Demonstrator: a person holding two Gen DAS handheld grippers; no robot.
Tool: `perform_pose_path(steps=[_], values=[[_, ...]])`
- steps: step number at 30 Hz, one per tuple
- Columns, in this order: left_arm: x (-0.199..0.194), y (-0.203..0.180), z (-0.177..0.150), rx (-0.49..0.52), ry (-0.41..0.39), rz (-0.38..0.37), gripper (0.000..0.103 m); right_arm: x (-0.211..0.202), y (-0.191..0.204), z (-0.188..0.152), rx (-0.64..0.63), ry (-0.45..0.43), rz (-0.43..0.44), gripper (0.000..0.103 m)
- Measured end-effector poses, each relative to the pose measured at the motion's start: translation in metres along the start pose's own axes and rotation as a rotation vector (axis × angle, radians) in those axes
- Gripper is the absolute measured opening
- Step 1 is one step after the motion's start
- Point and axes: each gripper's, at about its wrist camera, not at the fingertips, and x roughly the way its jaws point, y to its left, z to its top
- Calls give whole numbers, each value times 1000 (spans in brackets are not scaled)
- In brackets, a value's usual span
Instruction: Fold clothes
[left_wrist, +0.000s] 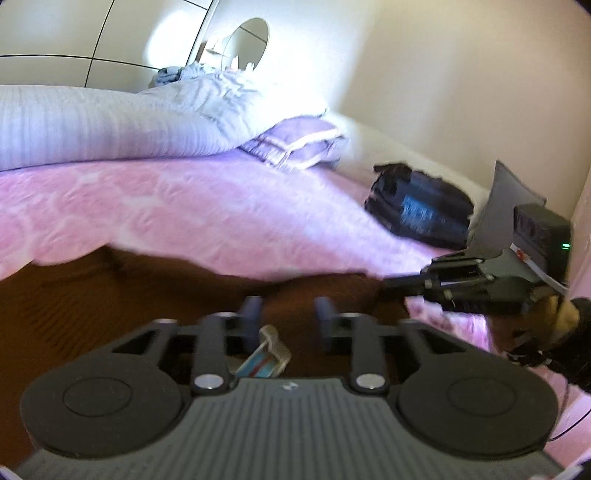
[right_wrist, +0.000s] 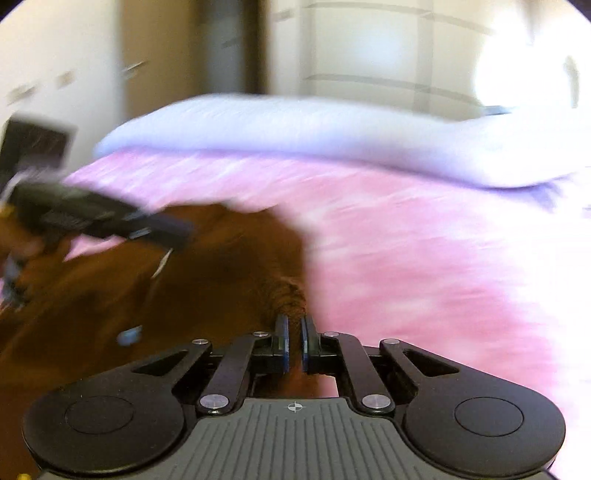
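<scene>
Nearest to the left wrist camera is the left gripper (left_wrist: 288, 310). Its jaws stand partly apart with nothing pressed between them. Just under them lies a small woven label (left_wrist: 267, 356) of the brown garment (left_wrist: 147, 295). The right gripper (right_wrist: 293, 332) has its jaws pressed together on a bunched edge of this same garment (right_wrist: 207, 280), and the cloth makes small wrinkles where it enters the pads.

The garment lies spread on the near part of the bed, mostly on the left side in the right wrist view, and its far edge rests on the pink bedspread (left_wrist: 184, 206). It looks soft and light, perhaps a knitted or fleece cloth, although the pictures are blurred and I cannot be sure of the weave. Such cloth will sag and fold by its own weight, so it is better to take it at an edge, a corner or near the collar label, and to pinch only a thin layer. It should not be slippery, but a loose pinch may lose one layer. There is nothing fragile in it.

The bedspread is smooth enough for sliding and flattening the cloth. Farther away lie a long pale pillow (left_wrist: 92, 122), a folded lilac cloth (left_wrist: 295, 142) and a dark bag (left_wrist: 421, 210) near the wall. Behind the bed stand pale wardrobe doors (left_wrist: 74, 33) and a round mirror (left_wrist: 249, 40). The room is bright on one side.
</scene>
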Motion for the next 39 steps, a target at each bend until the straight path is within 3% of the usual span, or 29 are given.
perform_pose_path(steps=[2, 5, 8, 12, 15, 16, 17, 19, 22, 26, 30, 35, 36, 37, 38, 39], values=[[12, -6, 4, 17, 11, 2, 41, -8, -43, -6, 70, 14, -44, 5], [21, -11, 2, 29, 53, 37, 41, 4, -82, -25, 132, 116, -185, 7], [4, -17, -11, 38, 88, 68, 41, -13, -82, -41, 187, 97, -134, 10], [-45, -31, -41, 49, 138, 143, 41, -49, -51, -64, 232, 81, -7, 16], [-90, -50, -68, 60, 161, 213, 49, -87, -19, -82, 286, 87, 87, 40], [-105, -56, -77, 65, 168, 237, 49, -96, -5, -86, 284, 91, 110, 56], [-120, -63, -86, 70, 174, 261, 49, -105, 9, -89, 275, 99, 136, 60], [-149, -79, -107, 79, 185, 309, 49, -118, 39, -93, 215, 131, 155, 60], [-180, -95, -133, 54, 190, 328, 49, -113, 73, -107, 95, 202, 114, 59], [-207, -112, -158, 61, 193, 376, 49, -124, 88, -112, 13, 202, 68, 59], [-214, -125, -173, 81, 185, 383, 49, -140, 104, -111, -69, 180, 54, 60], [-198, -133, -187, 146, 247, 411, 49, -118, 136, -130, -274, 193, -5, 58], [-196, -134, -189, 156, 259, 414, 49, -115, 140, -135, -324, 172, -29, 53], [-195, -136, -191, 168, 267, 416, 49, -115, 142, -138, -366, 138, -57, 23], [-195, -137, -192, 175, 271, 417, 49, -117, 139, -140, -385, 115, -106, 8], [-197, -138, -192, 177, 272, 417, 49, -126, 131, -140, -356, 86, -155, 8]])
